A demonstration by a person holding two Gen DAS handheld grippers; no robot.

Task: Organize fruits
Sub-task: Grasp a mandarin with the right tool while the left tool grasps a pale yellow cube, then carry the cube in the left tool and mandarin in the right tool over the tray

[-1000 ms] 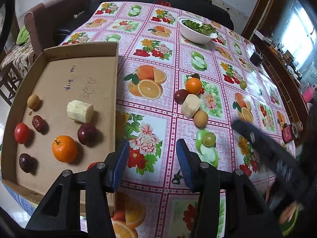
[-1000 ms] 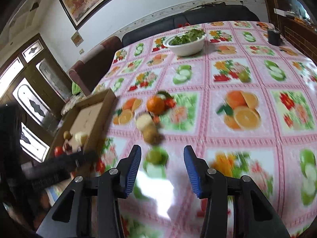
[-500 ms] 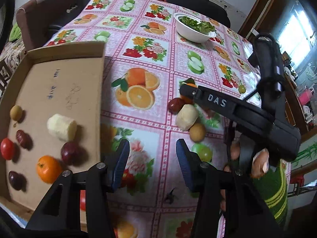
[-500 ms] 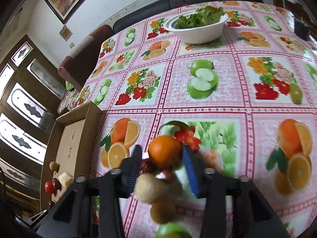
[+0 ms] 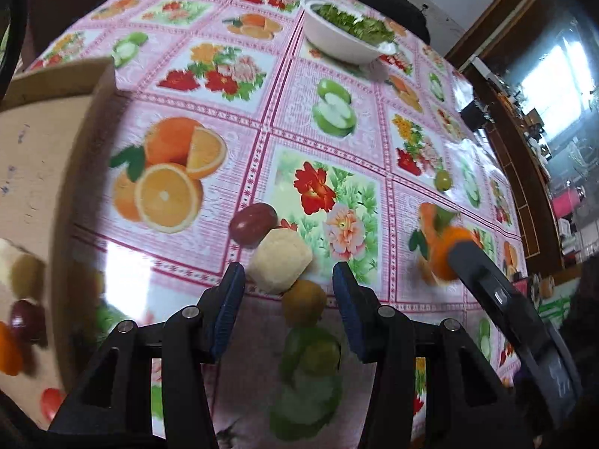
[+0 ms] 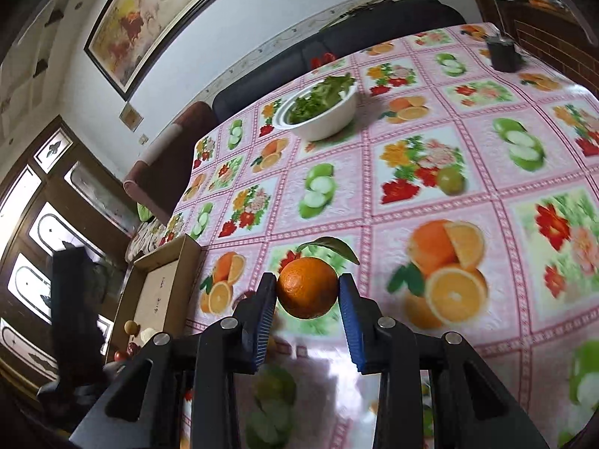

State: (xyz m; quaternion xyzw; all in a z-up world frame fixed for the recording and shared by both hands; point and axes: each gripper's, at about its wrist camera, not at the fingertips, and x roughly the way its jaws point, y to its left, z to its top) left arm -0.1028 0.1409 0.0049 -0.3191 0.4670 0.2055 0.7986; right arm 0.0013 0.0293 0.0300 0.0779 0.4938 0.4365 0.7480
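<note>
Shallow brown cardboard tray (image 5: pixel 56 119) at the table's left, low walls, open top. In it, blurred in the left wrist view: pale chunk, yellowish-green round fruit (image 5: pixel 24 275), dark red round fruit (image 5: pixel 26 318), orange fruit at the frame edge, red fruit (image 5: pixel 50 402) low down. Right wrist view shows the same tray (image 6: pixel 161 292) far left with a small tan ball (image 6: pixel 130 326), a pale piece and dark red fruits at its near end. White round bowl (image 5: pixel 344 39) of green leaves at the far side of the table, well apart from the fruits.

Right gripper (image 6: pixel 307 292): blue-padded fingers (image 6: pixel 266 312) clamped on a round orange mandarin with a green leaf (image 6: pixel 307 287); leaf end points up and away from the camera, no clear long axis. In the left wrist view the mandarin (image 5: pixel 443 252) sits at the tip of the right gripper arm, right of the loose fruit cluster; can't tell whether it is off the pink fruit-print tablecloth (image 5: pixel 284 112).

Left gripper (image 5: pixel 289 288): jaws apart, nothing between the pads; hovers over the cluster. In the cluster: dark red plum-like fruit (image 5: pixel 254 223), pale yellow peeled banana chunk (image 5: pixel 280 265) touching it, long axis tilted up-right, brownish-yellow round fruit (image 5: pixel 304 301) touching the chunk, green round fruit (image 5: pixel 312 351) nearer, blurred. Small green fruit (image 5: pixel 443 179) alone further right.

Open cloth between tray wall and cluster. Tray's right wall is beside the left finger.
</note>
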